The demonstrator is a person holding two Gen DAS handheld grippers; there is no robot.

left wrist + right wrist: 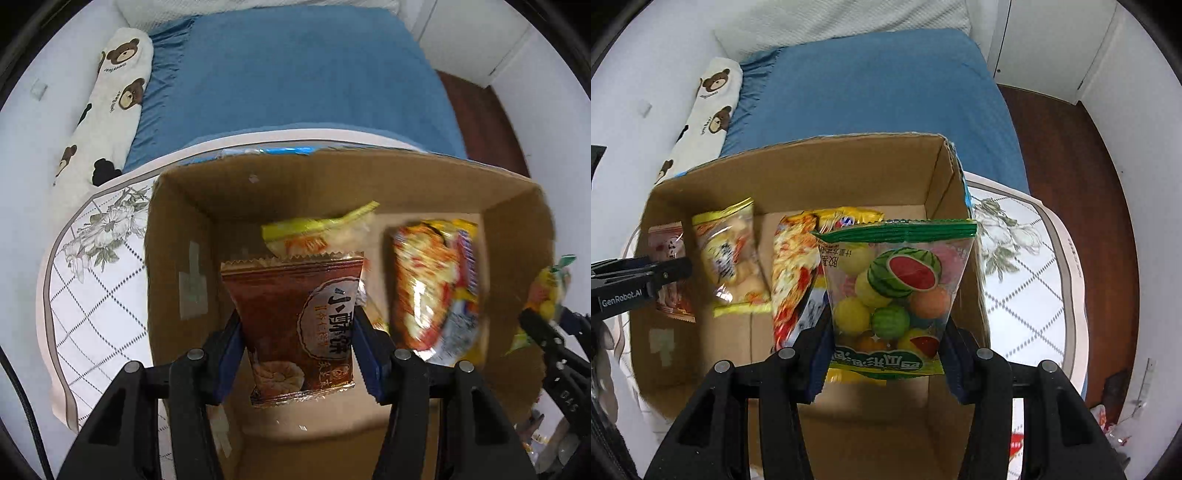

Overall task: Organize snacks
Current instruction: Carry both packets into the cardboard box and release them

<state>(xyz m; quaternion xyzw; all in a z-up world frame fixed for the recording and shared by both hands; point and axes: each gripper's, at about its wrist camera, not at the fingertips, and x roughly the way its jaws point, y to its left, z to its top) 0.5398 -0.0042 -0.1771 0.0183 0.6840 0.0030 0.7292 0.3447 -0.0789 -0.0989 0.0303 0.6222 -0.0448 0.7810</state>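
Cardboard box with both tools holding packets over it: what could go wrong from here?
1. The left tool and right tool hang close together over the cardboard box; lowering both at once could knock them together.
2. The orange-and-yellow bag leans right beside the watermelon candy bag, so that drop may land on it or tip it.
3. The brown pastry packet is pinched only at its side edges and could slip or twist.

Both wrist views close above cardboard box (332, 177) (820, 162), facing down-forward; share box interior, bed (295, 74) (871, 85).
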